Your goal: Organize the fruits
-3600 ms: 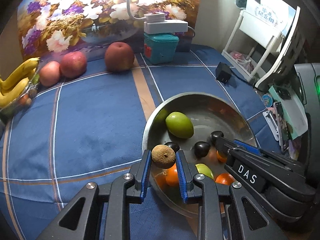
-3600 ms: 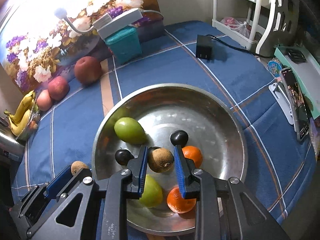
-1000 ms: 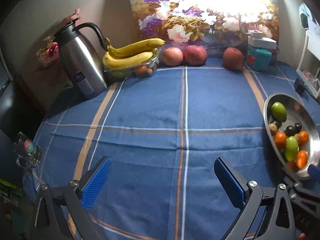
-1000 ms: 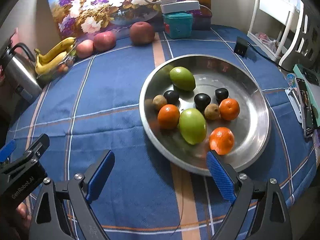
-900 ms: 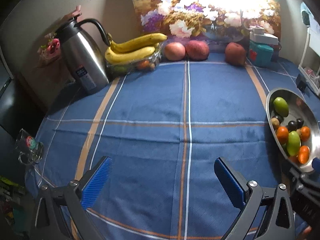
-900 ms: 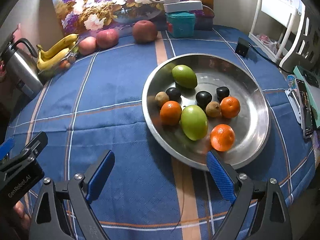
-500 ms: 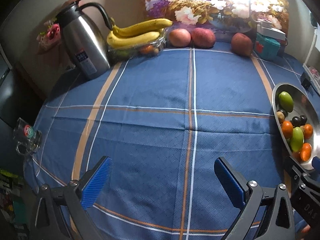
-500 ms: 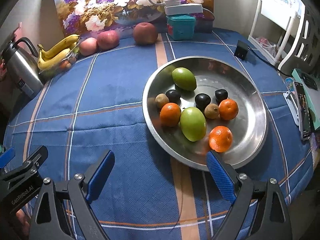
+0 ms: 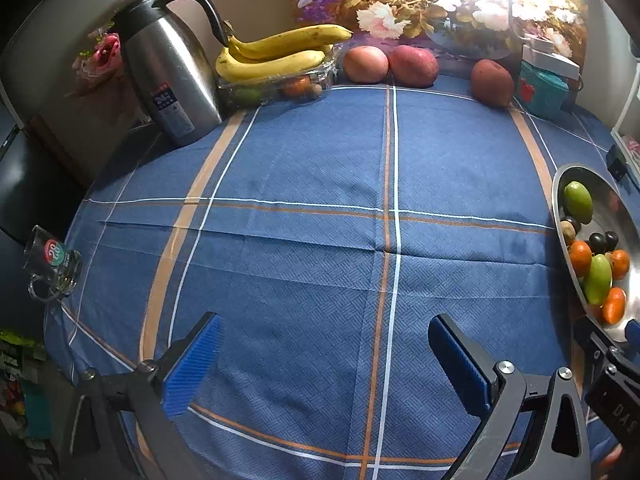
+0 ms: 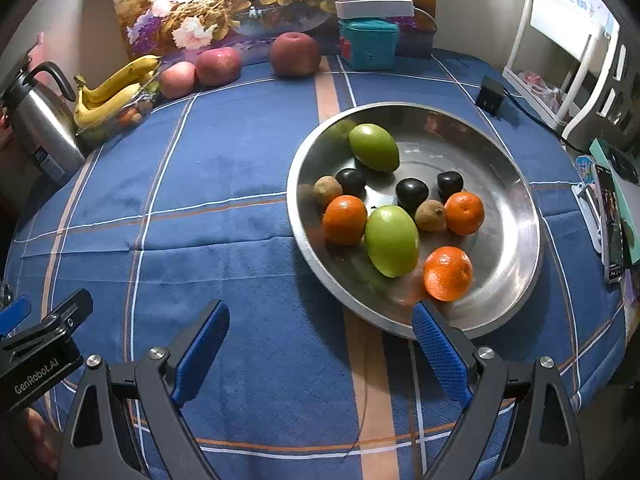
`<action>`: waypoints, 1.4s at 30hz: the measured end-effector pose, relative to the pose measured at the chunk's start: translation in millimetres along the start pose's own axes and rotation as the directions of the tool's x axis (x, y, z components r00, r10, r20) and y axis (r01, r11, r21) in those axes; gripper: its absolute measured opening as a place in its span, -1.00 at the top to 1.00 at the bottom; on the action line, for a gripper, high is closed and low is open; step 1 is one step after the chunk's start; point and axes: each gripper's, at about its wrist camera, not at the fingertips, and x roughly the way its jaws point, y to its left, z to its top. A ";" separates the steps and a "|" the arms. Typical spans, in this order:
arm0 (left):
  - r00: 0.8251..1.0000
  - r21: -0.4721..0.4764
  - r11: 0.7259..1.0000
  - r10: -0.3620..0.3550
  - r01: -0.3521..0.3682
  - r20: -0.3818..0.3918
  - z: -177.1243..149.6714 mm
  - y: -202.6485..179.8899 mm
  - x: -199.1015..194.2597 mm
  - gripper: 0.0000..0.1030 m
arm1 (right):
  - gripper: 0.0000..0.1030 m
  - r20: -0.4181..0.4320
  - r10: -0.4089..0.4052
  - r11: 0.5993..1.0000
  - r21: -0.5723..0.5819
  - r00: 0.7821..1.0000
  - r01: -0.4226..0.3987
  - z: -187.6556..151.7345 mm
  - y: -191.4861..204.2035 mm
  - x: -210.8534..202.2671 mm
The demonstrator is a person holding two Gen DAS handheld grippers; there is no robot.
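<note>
A steel bowl [image 10: 516, 240] on the blue tablecloth holds two green mangoes [image 10: 391, 241], three oranges [image 10: 345, 219], two brown kiwis [image 10: 431, 215] and three dark plums [image 10: 412, 191]. The same bowl [image 9: 560, 188] shows at the right edge of the left wrist view. My right gripper [image 10: 320, 340] is open and empty, hovering near the bowl's front-left rim. My left gripper [image 9: 326, 354] is open and empty over bare cloth, left of the bowl. Three red apples [image 9: 412, 66] and bananas [image 9: 280, 50] lie at the back of the table.
A steel thermos jug [image 9: 168, 80] stands back left beside a clear tray of small fruit [image 9: 276, 86]. A glass mug [image 9: 52, 268] lies at the left table edge. A teal box [image 10: 368, 42], a black adapter [image 10: 490, 94] and a white rack [image 10: 560, 40] sit back right.
Both grippers let go of their kiwis into the bowl, opened wide and drew back toward the front of the table. Over the last second they keep retreating slightly.
</note>
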 end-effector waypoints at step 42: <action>0.999 0.024 0.999 -0.049 0.049 -0.019 -1.9 -6.6 2.5 -1.00 | -0.81 -0.011 -0.018 1.000 0.018 1.000 0.018 -0.4 -5.5 2.4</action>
